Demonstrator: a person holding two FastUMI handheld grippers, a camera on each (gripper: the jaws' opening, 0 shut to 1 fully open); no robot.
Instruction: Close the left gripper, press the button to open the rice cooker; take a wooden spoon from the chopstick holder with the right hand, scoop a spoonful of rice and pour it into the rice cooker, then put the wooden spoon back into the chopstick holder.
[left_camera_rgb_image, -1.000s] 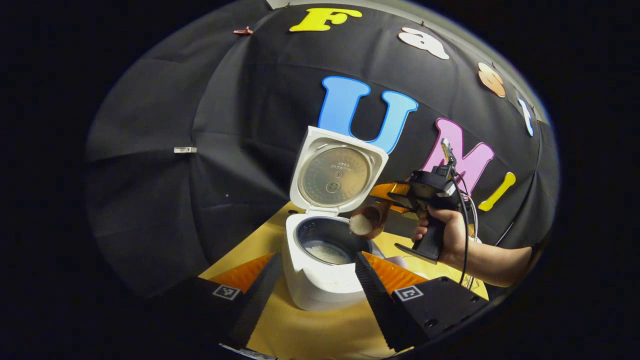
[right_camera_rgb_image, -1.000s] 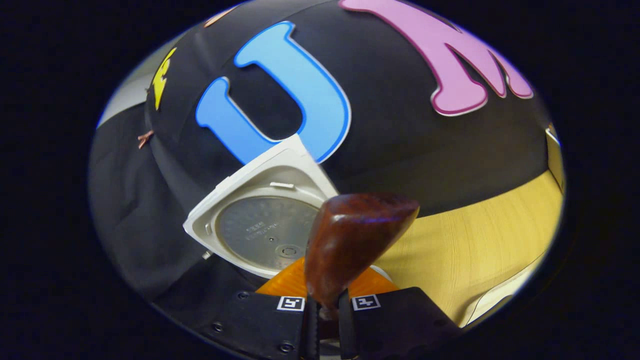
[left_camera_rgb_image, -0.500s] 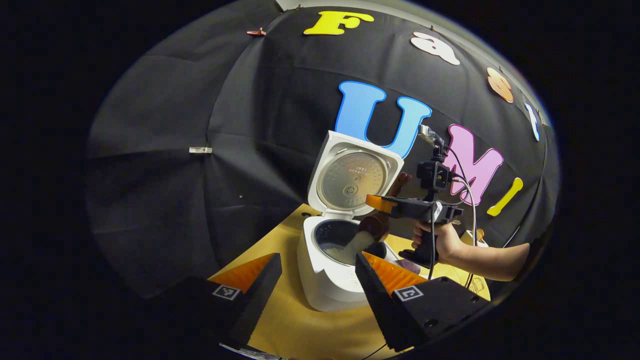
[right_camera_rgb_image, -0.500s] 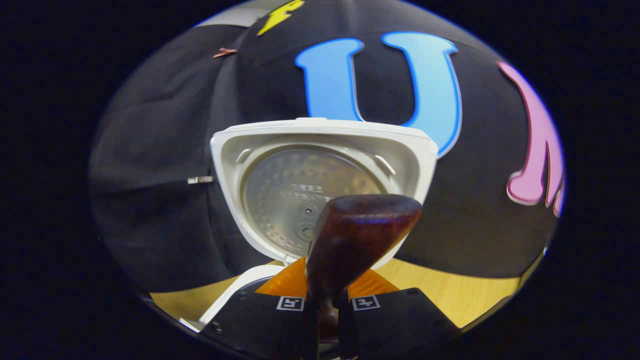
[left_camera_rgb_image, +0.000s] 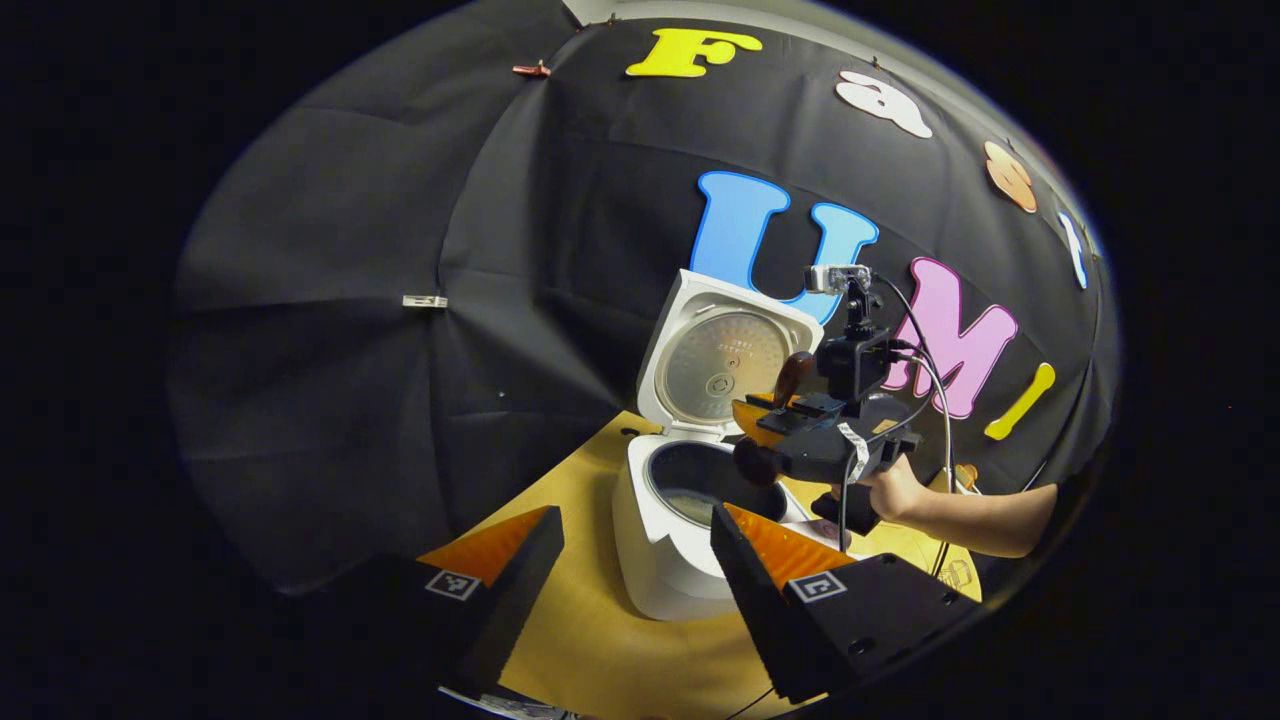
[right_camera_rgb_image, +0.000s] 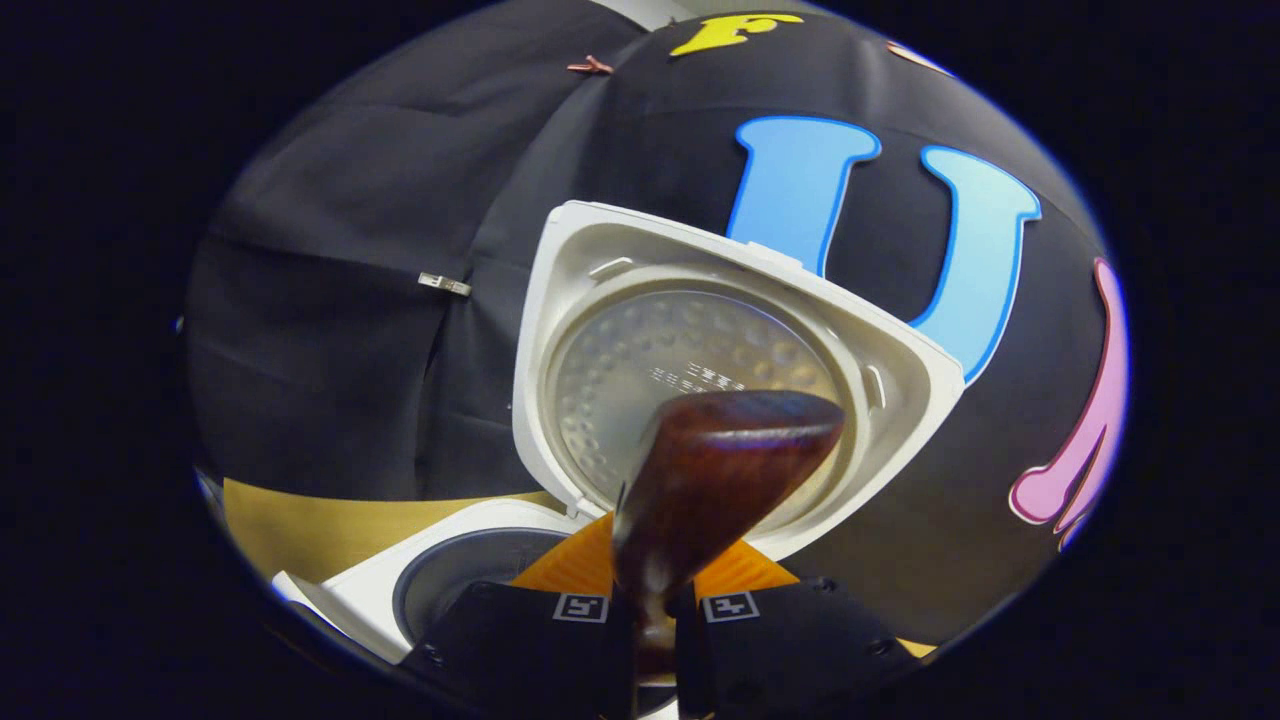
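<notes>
The white rice cooker (left_camera_rgb_image: 660, 545) stands with its lid (left_camera_rgb_image: 728, 352) up, and a little rice shows in the dark pot (left_camera_rgb_image: 700, 485). A hand holds my right gripper (left_camera_rgb_image: 760, 418) over the pot's right rim, shut on the brown wooden spoon (left_camera_rgb_image: 755, 463). The spoon's bowl hangs dark just under the fingers with no rice showing on it. In the right gripper view the spoon (right_camera_rgb_image: 720, 470) rises between my right gripper (right_camera_rgb_image: 655, 580) fingers, in front of the lid (right_camera_rgb_image: 700, 360), with the pot (right_camera_rgb_image: 460, 590) at lower left. My left gripper (left_camera_rgb_image: 635, 515) stands open in front of the cooker, holding nothing.
The cooker sits on a pale wooden table (left_camera_rgb_image: 590, 650). A forearm (left_camera_rgb_image: 985, 520) reaches in from the right, with black cables (left_camera_rgb_image: 935, 380) hanging from the right gripper. Small pale objects lie on the table behind the hand, too hidden to tell.
The right gripper rolled and the rice slid off the spoon into the pot. The spoon now carries no visible rice. The cooker has drifted right in the left gripper view.
</notes>
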